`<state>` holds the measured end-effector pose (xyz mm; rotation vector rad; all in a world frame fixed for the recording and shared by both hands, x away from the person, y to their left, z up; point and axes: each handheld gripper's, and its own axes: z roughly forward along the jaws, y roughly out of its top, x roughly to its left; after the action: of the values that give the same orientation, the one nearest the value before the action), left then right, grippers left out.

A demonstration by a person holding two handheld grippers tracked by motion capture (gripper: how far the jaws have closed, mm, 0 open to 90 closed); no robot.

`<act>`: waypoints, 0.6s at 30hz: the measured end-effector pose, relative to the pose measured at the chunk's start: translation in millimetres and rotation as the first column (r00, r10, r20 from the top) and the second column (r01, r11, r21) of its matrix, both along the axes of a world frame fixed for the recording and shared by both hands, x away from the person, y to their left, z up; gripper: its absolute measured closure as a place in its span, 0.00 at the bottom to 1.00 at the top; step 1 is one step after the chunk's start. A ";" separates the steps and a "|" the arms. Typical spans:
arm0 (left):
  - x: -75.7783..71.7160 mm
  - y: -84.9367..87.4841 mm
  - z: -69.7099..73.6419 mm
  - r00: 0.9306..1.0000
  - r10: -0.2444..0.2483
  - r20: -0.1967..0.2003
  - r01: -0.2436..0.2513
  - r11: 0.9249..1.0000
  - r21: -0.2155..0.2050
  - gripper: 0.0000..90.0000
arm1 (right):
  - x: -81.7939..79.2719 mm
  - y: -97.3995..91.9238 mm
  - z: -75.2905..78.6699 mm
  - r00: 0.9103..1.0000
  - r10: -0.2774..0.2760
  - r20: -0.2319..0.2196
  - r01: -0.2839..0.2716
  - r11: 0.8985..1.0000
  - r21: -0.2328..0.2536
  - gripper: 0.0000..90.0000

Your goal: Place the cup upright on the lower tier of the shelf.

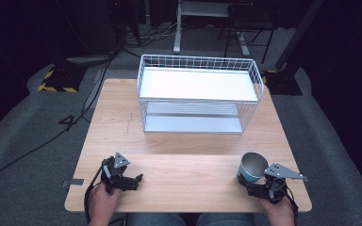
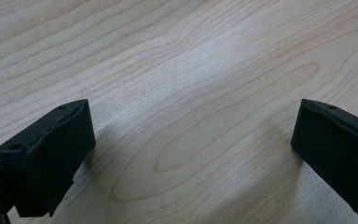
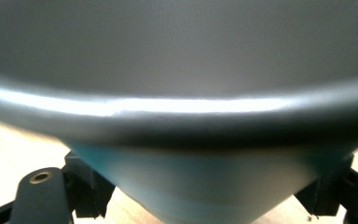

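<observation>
The right hand-held gripper point(image 1: 253, 184) clamps the teal cup point(image 1: 250, 168) low on its body, keeping the open mouth upright and clear for transport. The cup sits at the tabletop point(image 1: 184, 165) edge, well in front of the white wire rack point(image 1: 199, 94). The left hand-held gripper point(image 1: 134, 181) rests wide and empty.

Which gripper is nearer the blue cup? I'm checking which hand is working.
Right. The right gripper is shut on the blue cup; the left gripper rests open, far across the table.
</observation>
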<state>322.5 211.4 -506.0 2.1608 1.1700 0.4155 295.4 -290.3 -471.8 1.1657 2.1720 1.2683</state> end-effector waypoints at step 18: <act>-0.3 -0.1 0.0 1.000 0.003 0.000 -0.003 1.000 0.000 0.00 | 24.3 20.8 30.8 0.999 0.052 0.012 -0.052 0.998 0.019 0.24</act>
<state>322.1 211.3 -506.0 2.1592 1.1733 0.4170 319.7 -269.5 -441.0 1.1136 2.1999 1.3165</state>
